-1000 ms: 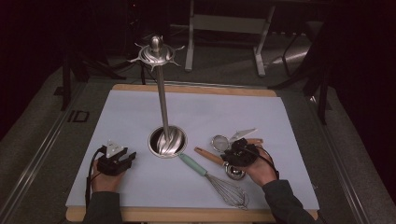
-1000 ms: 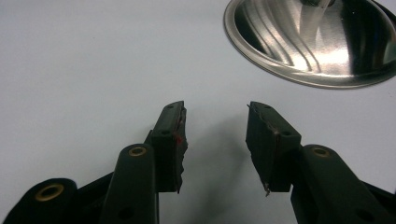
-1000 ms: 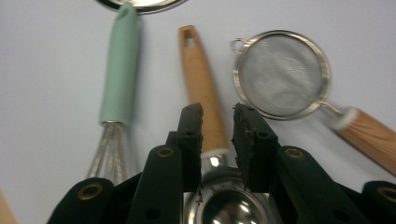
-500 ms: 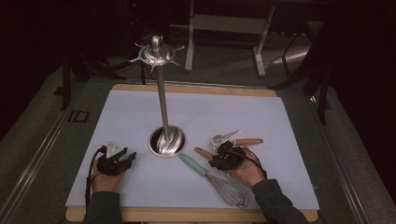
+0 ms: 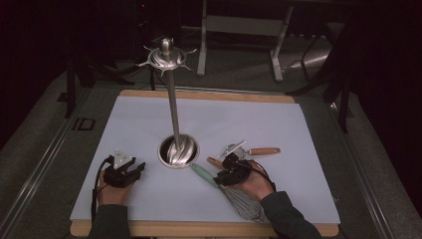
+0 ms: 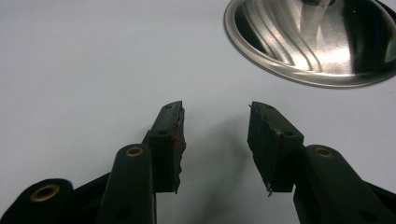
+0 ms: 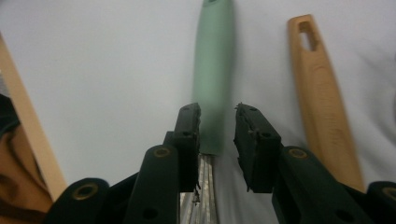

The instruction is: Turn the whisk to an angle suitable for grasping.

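The right gripper (image 5: 222, 178) is seen low over the whisk (image 5: 226, 191), which lies flat on the white desk (image 5: 278, 129), near its front edge. In the right gripper view the jaws are set narrowly apart astride the end of the whisk's mint-green handle (image 7: 212, 79), where the wires begin; the left pad looks close against it, a gap is seen at the right pad, so no firm grip is shown. A wooden handle (image 7: 320, 98) lies just beside, to the right in that view. The left gripper (image 5: 130, 172) is rested on the desk, jaws wide and empty, near the round steel base (image 6: 313, 39) of the upright utensil stand (image 5: 171, 99).
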Tool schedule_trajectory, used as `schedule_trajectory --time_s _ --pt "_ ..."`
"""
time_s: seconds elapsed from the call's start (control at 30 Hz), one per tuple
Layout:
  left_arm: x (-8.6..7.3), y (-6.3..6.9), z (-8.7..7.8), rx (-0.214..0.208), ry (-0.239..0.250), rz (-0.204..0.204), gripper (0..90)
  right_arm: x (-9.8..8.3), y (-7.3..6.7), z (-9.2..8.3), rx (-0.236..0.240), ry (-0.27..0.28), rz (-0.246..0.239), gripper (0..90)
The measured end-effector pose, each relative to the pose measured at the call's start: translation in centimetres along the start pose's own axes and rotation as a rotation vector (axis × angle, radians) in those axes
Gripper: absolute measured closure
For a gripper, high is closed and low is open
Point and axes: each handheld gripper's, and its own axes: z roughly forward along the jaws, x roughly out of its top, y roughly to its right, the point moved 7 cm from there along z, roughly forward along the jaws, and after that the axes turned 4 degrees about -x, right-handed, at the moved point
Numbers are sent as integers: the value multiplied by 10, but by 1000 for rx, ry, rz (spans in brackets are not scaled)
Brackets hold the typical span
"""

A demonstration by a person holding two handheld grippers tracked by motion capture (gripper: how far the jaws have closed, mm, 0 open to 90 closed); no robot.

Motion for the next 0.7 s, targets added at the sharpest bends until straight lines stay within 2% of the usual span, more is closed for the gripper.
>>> schedule_trajectory --time_s 0.17,0.23,0.5,0.63,0.7 --pt "0 0 0 0 1 0 561 -1 -3 6 15 -41 13 686" --pt "0 0 0 0 1 -1 561 -2 -4 13 18 -84 22 678" --pt "0 0 0 0 1 1 561 -1 -4 18 33 -136 48 676" --pt "0 0 0 1 -1 4 561 -2 -5 24 31 -158 43 678" --pt "0 0 0 0 0 2 561 -1 -4 23 39 -157 80 688"
